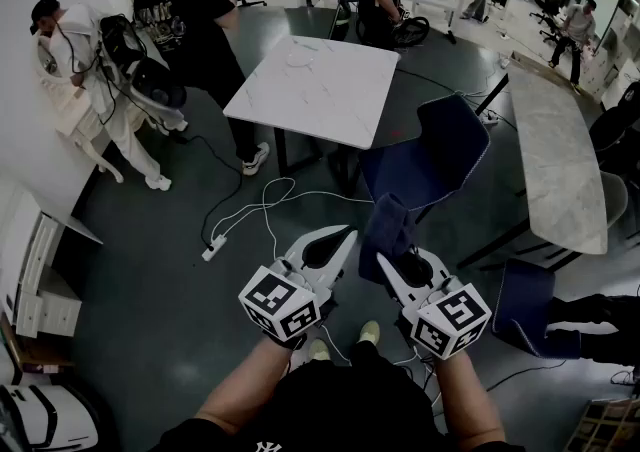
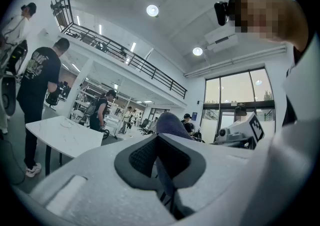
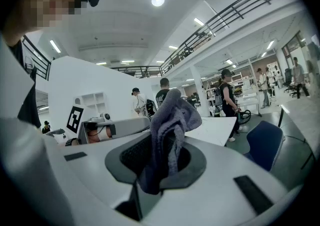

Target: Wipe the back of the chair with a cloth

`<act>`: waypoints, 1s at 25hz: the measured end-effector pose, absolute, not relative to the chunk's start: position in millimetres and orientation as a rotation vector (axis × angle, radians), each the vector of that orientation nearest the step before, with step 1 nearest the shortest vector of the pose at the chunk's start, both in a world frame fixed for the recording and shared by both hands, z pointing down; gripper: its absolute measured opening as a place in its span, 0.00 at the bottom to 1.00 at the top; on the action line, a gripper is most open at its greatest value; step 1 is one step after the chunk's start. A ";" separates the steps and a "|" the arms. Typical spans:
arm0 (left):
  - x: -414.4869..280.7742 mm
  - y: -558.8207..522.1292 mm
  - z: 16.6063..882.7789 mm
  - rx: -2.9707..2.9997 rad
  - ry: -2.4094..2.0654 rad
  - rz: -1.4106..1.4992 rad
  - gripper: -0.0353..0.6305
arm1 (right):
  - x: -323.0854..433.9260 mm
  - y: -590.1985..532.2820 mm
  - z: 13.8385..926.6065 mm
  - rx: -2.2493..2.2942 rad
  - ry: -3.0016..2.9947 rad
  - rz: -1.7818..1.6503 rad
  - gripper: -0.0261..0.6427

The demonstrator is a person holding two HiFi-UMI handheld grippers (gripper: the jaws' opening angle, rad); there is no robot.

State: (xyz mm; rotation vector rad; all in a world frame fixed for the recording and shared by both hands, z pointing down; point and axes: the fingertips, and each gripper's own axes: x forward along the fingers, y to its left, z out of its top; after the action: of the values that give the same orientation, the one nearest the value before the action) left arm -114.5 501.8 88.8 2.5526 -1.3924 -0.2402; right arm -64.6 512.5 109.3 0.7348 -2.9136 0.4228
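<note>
A blue chair (image 1: 432, 152) stands ahead and slightly to the right, with its back towards me; in the right gripper view the same chair (image 3: 264, 145) shows low on the right. My right gripper (image 1: 384, 263) is shut on a dark blue cloth (image 1: 388, 228), held up short of the chair. The bunched cloth (image 3: 170, 125) sticks up between the right gripper's (image 3: 161, 162) jaws. My left gripper (image 1: 344, 239) hangs beside it on the left, jaws together and empty. In the left gripper view, the cloth (image 2: 170, 124) rises just past the left gripper's (image 2: 160, 142) closed tips.
A white square table (image 1: 315, 85) stands beyond the chair and a long marble table (image 1: 555, 155) runs along the right. A second blue chair (image 1: 525, 305) is at my right. Cables (image 1: 262, 202) and a power strip (image 1: 213, 250) lie on the floor. Several people stand around.
</note>
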 end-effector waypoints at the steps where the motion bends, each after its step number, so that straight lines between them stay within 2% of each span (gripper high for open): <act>1: -113.1 501.2 88.0 2.556 -1.391 -0.241 0.06 | -63.9 512.1 108.8 0.736 -2.914 0.421 0.15; 14: -106.5 508.6 90.6 2.562 -1.401 -0.250 0.06 | -61.1 519.3 111.0 0.719 -2.921 0.409 0.15; 25: -109.5 498.8 99.7 2.504 -1.434 -0.228 0.06 | -62.5 505.9 115.6 0.665 -2.928 0.548 0.15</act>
State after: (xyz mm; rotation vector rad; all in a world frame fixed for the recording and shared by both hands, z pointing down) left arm -109.5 498.8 99.7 2.5039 -1.4342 -0.2280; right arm -62.5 505.9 115.6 0.6649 -2.9277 0.5475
